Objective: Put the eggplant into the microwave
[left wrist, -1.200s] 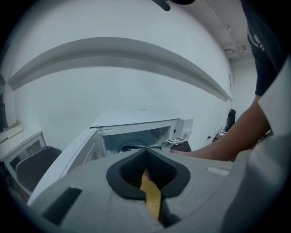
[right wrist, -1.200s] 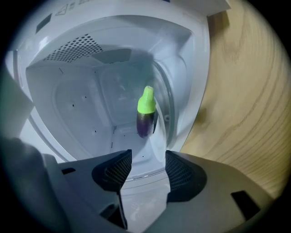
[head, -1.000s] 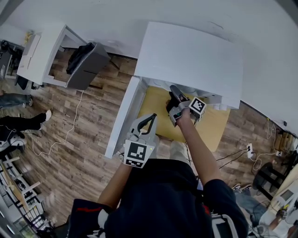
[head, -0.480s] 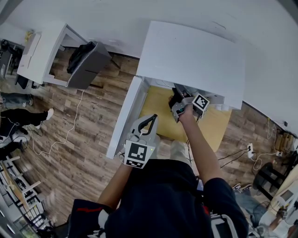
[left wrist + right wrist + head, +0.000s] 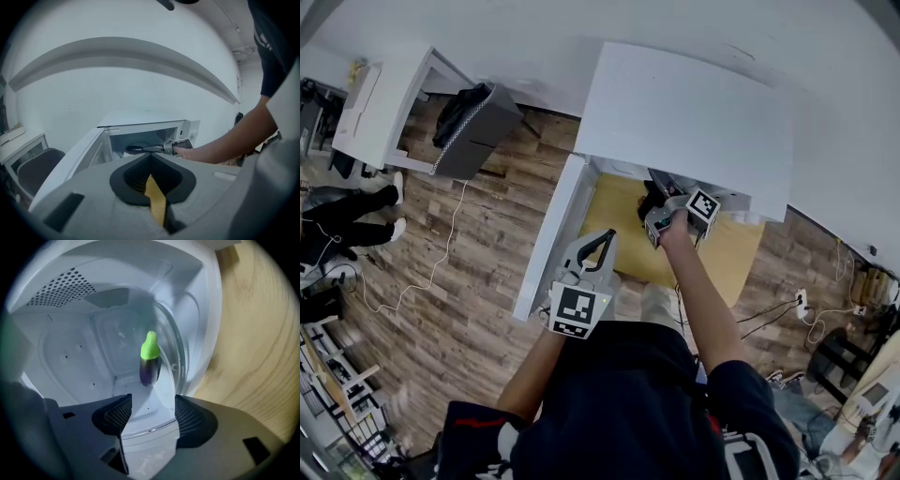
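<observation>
eggplant [image 5: 149,365] on glass turntable [image 5: 175,350] inside microwave [image 5: 65,291], clear of right gripper [image 5: 152,409], its fingers just opened wide, nothing between them, left gripper [image 5: 150,156] outside, fingers closed, empty

Dark tee [image 5: 619,403] (short-sleeved), grey tongs [image 5: 605,236] [image 5: 659,187] — marker cubes [image 5: 575,311]

The eggplant [image 5: 149,365] lies on the glass plate [image 5: 179,350] inside the microwave [image 5: 684,112], which stands on the table [image 5: 727,261], door [image 5: 548,234] swung left.
</observation>
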`<state>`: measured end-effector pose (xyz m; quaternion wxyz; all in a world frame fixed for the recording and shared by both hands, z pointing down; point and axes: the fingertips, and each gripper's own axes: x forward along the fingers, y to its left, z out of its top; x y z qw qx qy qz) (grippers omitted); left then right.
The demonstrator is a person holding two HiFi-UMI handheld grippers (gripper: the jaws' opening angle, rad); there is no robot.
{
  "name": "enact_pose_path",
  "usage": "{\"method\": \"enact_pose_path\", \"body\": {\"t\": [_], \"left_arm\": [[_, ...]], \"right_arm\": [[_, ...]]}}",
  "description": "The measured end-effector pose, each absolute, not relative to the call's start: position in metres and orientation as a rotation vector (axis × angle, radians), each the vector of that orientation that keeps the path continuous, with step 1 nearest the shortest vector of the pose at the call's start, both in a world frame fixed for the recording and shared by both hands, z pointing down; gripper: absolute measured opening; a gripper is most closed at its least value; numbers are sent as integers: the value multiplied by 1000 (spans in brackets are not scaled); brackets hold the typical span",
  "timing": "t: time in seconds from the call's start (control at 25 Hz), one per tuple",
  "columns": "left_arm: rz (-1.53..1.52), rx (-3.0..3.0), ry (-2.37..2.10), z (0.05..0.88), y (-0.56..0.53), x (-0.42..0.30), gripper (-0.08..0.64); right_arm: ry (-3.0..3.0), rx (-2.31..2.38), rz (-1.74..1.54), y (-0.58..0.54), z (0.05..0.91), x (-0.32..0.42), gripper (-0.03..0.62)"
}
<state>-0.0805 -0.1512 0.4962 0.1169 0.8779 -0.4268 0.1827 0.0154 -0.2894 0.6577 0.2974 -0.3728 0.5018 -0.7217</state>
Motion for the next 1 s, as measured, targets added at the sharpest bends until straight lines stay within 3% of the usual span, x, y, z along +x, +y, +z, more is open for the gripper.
{"method": "enact_pose_path", "body": {"t": [0.84,1.0], "left_arm": [[510,2584,-1256,491,-154,-78,14],[477,2602,-1267,481,-157,-77,14]], "right_arm": [[1423,-995,-1984,-271,660,7,264],[1551,-1028,-1995,-255,645,1,240]]}}
